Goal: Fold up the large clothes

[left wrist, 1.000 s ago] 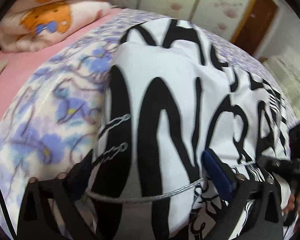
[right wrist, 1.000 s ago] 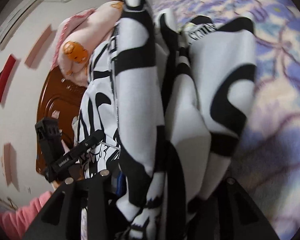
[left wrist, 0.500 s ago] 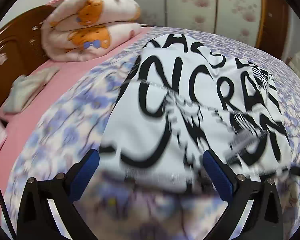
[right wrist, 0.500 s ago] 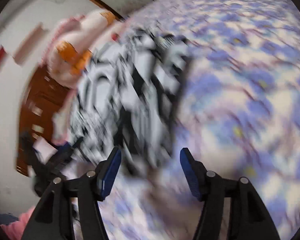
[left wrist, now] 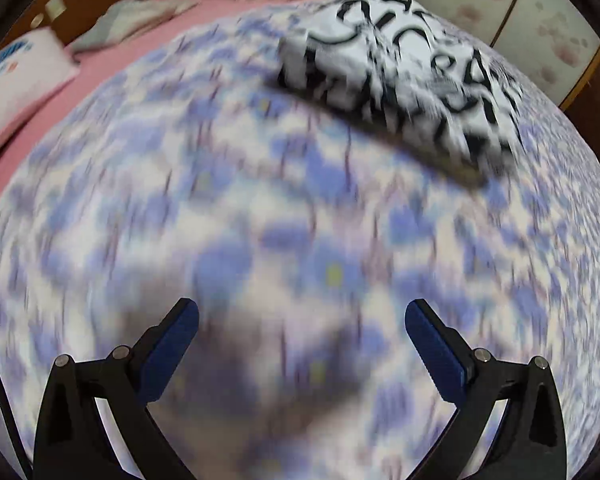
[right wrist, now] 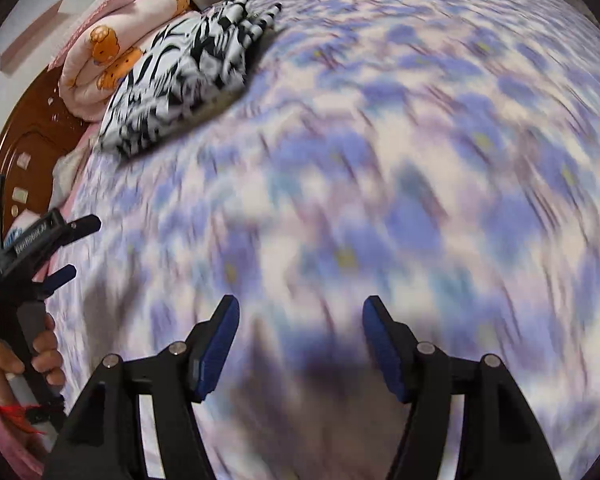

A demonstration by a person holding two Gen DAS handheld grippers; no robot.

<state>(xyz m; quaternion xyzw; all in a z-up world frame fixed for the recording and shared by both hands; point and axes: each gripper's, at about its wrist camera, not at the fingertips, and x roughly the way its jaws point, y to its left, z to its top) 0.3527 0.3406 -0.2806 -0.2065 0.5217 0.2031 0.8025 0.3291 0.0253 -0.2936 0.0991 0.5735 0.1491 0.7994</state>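
The white garment with black lettering (left wrist: 404, 80) lies folded in a compact pile on the floral bedspread (left wrist: 260, 220), far ahead and to the right in the left wrist view. It also shows in the right wrist view (right wrist: 180, 76), upper left. My left gripper (left wrist: 302, 320) is open and empty, well back from the garment. My right gripper (right wrist: 296, 316) is open and empty over bare bedspread (right wrist: 380, 160). The left gripper also appears at the left edge of the right wrist view (right wrist: 70, 248), jaws apart. Both views are motion-blurred.
A rolled pink blanket with bear prints (right wrist: 112, 48) lies by the wooden headboard (right wrist: 28, 140), behind the garment. A pink sheet (left wrist: 112, 64) and a pillow (left wrist: 16, 80) lie at the left. Wardrobe doors (left wrist: 520, 12) stand beyond the bed.
Both grippers let go of the garment, opened and pulled back from it. The garment dropped onto the bedspread as a folded pile and now lies far from both grippers.
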